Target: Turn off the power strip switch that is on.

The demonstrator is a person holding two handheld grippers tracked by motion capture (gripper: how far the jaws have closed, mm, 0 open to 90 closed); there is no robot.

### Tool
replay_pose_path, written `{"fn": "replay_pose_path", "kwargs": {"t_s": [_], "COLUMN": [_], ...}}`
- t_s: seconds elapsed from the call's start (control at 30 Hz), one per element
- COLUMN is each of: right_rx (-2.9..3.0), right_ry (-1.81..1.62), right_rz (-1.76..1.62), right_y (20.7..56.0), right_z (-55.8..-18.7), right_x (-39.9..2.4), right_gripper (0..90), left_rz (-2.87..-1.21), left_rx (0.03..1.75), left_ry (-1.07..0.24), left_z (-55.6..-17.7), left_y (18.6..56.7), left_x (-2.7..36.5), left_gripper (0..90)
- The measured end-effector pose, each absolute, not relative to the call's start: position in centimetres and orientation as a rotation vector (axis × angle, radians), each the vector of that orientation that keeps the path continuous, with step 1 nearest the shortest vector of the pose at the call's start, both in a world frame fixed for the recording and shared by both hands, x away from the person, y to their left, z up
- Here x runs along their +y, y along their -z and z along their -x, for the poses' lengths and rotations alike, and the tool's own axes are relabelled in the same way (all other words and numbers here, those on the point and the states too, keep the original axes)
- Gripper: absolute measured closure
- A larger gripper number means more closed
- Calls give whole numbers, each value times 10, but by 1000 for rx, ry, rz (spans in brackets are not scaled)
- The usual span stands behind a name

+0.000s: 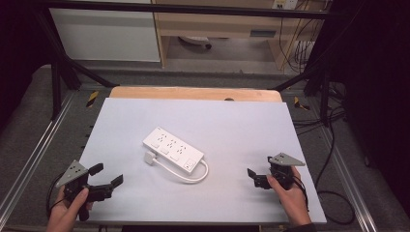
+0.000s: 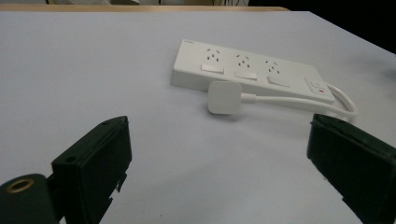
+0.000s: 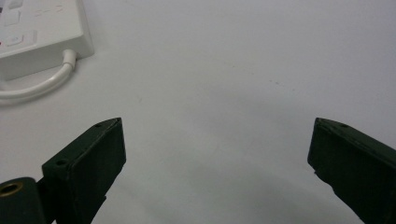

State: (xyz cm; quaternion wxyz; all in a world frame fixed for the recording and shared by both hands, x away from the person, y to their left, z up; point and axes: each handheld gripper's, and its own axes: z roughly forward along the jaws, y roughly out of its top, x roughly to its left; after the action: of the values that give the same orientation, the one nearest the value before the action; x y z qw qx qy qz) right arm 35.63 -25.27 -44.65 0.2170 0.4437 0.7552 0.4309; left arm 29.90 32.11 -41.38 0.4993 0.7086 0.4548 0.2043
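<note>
At the centre of the high view, a white power strip [image 1: 173, 148] lies on the desk [image 1: 232, 125], its plug [image 1: 149, 158] just beside it. Lower left, the left gripper [image 1: 107, 176] has wide, empty jaws; lower right, the right gripper [image 1: 260, 172] likewise.

**Workspace and surroundings**

A pale grey-white mat [image 1: 227, 121] covers the table; a strip of bare wood [image 1: 193, 93] shows along its far edge, well beyond the jaws. A black metal frame [image 1: 58, 72] with slanted struts stands around the table, its top bar crossing the far side. Aluminium rails [image 1: 29, 164] flank the table on grey carpet [image 1: 19, 116]. Behind stand a white cabinet [image 1: 104, 34] and a wooden shelf unit [image 1: 217, 24]. Black cables [image 1: 333, 193] trail on the floor at right. The edges of the room lie in darkness.
</note>
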Motion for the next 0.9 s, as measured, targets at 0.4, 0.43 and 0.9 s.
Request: {"fn": "replay_pose_path", "kwargs": {"t_s": [0.4, 0.43, 0.9], "right_rx": [2061, 2059, 2064], "right_ry": [-1218, -1222, -1240], "right_rz": [-1243, -1242, -1210], "right_y": [444, 444, 442], "right_z": [-355, -355, -353], "right_x": [-254, -254, -252], "right_gripper": [39, 39, 36], "left_rz": [-1706, -1705, -1650], "left_rx": [1096, 1096, 1061], "left_ry": [-494, -492, -469], "left_z": [-299, -299, -297], "left_y": [413, 413, 406], "left_x": [322, 322, 322], "left_gripper": [62, 61, 60]}}
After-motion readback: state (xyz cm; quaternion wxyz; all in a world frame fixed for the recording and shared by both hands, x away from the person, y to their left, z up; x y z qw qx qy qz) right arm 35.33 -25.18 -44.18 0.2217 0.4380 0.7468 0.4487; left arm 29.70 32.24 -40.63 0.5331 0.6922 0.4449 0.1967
